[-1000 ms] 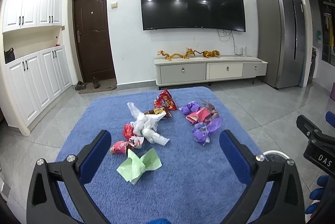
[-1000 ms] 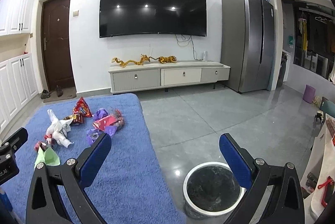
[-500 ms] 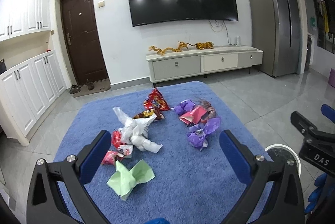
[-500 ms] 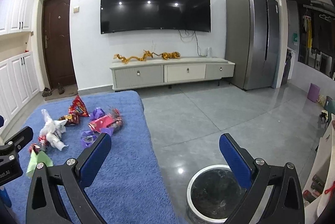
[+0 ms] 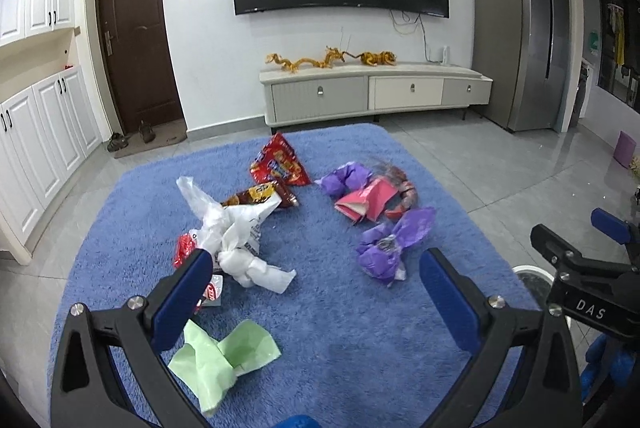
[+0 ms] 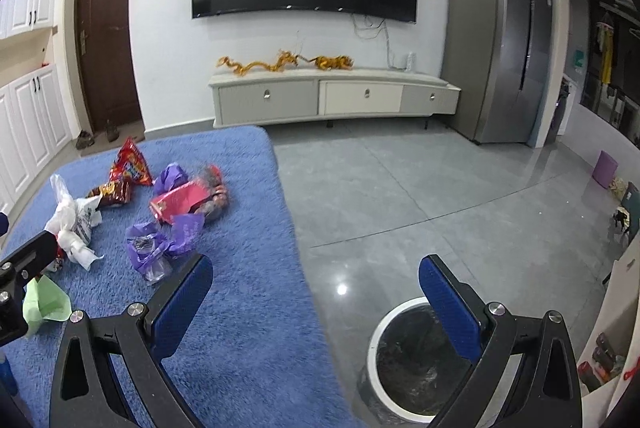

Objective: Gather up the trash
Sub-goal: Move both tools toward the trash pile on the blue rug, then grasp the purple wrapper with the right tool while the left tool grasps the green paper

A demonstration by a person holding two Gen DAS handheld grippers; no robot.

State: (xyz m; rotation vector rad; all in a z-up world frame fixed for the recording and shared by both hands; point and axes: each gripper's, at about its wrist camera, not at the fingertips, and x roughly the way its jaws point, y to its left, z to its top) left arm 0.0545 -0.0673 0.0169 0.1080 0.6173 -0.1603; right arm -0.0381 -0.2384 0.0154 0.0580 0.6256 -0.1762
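Observation:
Trash lies on a blue rug (image 5: pixel 340 328): a green paper (image 5: pixel 224 352), a knotted white plastic bag (image 5: pixel 240 236), red snack packets (image 5: pixel 280 164), a pink wrapper (image 5: pixel 368 202) and a purple bag (image 5: pixel 394 238). My left gripper (image 5: pixel 316 292) is open and empty, hovering above the rug near the green paper and white bag. My right gripper (image 6: pixel 316 292) is open and empty, between the rug (image 6: pixel 248 328) and a white-rimmed trash bin (image 6: pixel 416 356) on the floor. The purple bag (image 6: pixel 160 244) lies just beyond its left finger.
A TV cabinet (image 5: pixel 376 92) stands at the far wall under a wall TV. A grey fridge (image 5: pixel 520 32) is at the right, white cupboards (image 5: pixel 40 124) and a brown door at the left. Grey tile floor (image 6: pixel 400 196) lies right of the rug.
Both grippers have moved forward and closer to the trash on the rug; the pieces look larger. Both stay open and empty.

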